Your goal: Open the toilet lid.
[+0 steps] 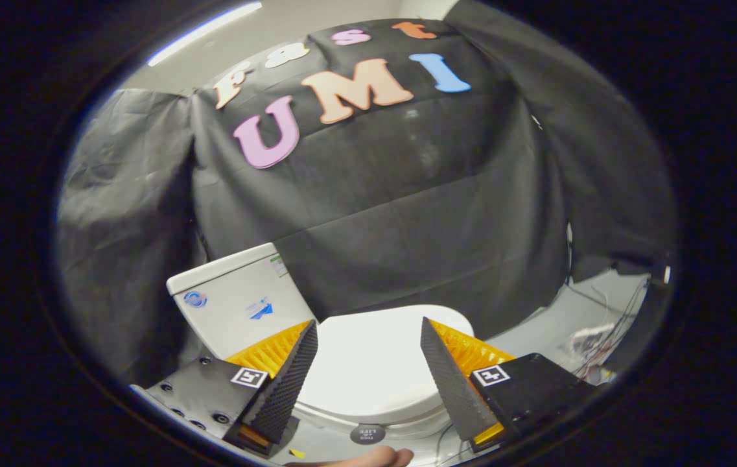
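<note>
Lid (374, 363) lies down, seemingly shut, on the toilet before the tank (238, 301), and we see our gripper (368, 324) wide open, holding nothing.

I see a fairly dim booth with even, soft light from above; a bright strip lamp (206, 29) glares on the ceiling. The black cloth (407, 194) soaks up light and shows faint creases and a pale sheen in the middle. The white lid (368, 370) is the brightest surface, nearly washed out. Fisheye bending curves everything toward the rim, where detail smears. The gripper (368, 334), fingers spread apart, looks sharp.
</note>
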{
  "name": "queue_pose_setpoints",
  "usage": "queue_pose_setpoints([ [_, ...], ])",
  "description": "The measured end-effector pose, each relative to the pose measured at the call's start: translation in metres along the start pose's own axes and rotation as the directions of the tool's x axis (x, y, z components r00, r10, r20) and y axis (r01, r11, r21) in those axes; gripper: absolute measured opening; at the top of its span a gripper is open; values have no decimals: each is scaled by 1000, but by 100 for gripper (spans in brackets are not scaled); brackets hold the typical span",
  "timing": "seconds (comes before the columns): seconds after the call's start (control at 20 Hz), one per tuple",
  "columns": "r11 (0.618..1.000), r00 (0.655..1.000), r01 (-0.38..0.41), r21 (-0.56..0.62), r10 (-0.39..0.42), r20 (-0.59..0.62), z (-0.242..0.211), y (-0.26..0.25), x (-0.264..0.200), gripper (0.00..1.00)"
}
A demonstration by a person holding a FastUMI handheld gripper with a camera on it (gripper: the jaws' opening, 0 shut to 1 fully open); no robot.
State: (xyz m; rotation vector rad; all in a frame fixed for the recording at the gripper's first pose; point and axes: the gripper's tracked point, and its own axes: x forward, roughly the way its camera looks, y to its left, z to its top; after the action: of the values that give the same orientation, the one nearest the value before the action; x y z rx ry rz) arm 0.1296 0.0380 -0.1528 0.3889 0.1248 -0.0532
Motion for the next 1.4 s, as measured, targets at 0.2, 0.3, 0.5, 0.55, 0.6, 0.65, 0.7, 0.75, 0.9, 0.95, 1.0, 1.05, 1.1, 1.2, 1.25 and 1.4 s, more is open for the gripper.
queue_pose_setpoints([
  [0.2,990,990,34,133,-16,-138,-60,-6,6,99],
  [0.3,964,980,41,261,13,-199,-84,1,6,97],
  [0.5,857,986,88,508,-2,-168,-96,-8,-7,93],
  [0.55,835,983,125,536,-32,-178,-102,-14,-13,91],
  [0.6,804,982,152,575,-55,-182,-109,-19,-17,90],
  [0.65,758,981,175,629,-77,-180,-111,-16,-21,90],
  [0.7,714,976,200,672,-82,-203,-122,-16,-22,90],
  [0.75,676,967,232,700,-82,-242,-140,-17,-23,89],
  [0.9,622,942,291,727,-55,-330,-176,-11,-18,90],
  [0.95,619,941,280,734,-27,-336,-177,-4,-12,77],
  [1.0,635,936,278,721,-12,-351,-178,0,-14,64],
  [1.05,643,932,299,705,-36,-362,-184,-4,-10,50],
  [1.1,640,911,344,687,-52,-408,-197,-7,-7,42],
  [1.2,598,911,338,726,-15,-412,-195,-1,-11,27],
  [1.25,577,912,338,743,-7,-410,-189,-3,-12,19],
  [1.4,578,895,404,709,-88,-438,-197,-8,1,9],
])
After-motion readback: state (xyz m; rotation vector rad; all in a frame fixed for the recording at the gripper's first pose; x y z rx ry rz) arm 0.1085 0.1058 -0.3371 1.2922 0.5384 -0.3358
